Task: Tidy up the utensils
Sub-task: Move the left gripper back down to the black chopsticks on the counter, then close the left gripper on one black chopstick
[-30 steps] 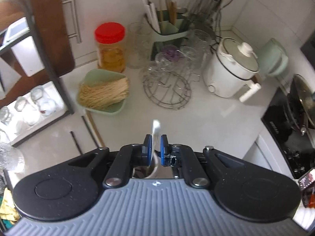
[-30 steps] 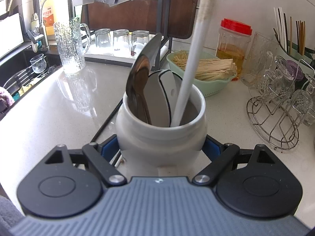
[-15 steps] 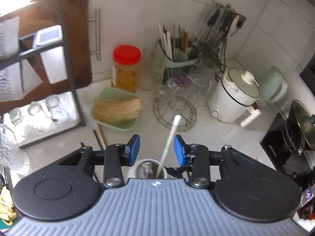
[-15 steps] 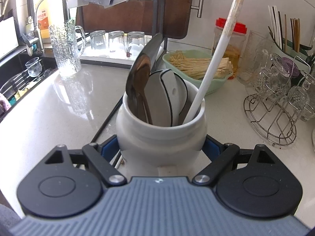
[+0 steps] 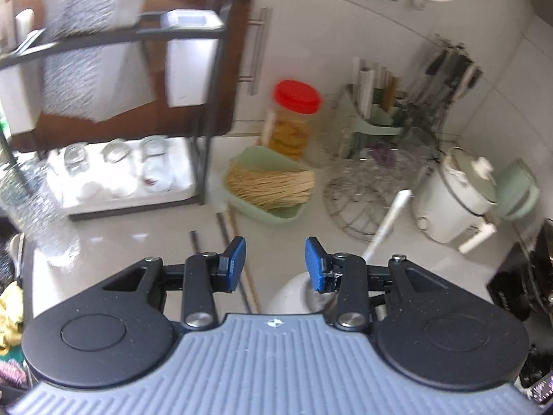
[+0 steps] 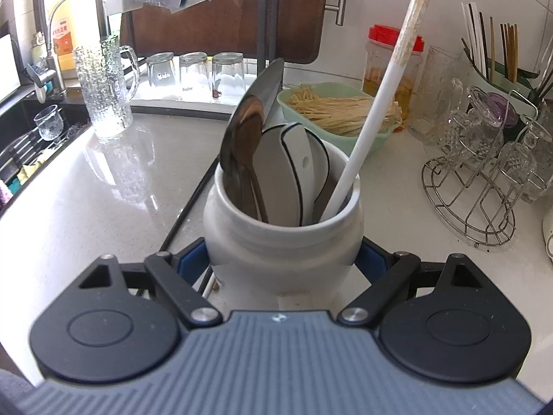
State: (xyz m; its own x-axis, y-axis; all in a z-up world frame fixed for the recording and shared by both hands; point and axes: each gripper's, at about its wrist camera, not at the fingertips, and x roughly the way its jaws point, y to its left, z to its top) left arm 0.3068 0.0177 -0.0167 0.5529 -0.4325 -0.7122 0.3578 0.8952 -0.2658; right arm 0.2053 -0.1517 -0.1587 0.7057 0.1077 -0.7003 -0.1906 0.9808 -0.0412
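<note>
Left gripper (image 5: pixel 275 263): fingers released a second ago, now empty, drawn back from jar (image 6: pixel 283 238). White utensil (image 6: pixel 376 103) dropped in, leaning on rim. Right gripper (image 6: pixel 282 259) clamps jar on tabletop (image 6: pixel 103 186). Chopsticks (image 5: pixel 238 259) remain loose, likely next

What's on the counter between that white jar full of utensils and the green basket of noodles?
Only bare counter, seen in the right wrist view. The white jar and green basket stand apart; a long white handle leans from the jar across the gap.
</note>
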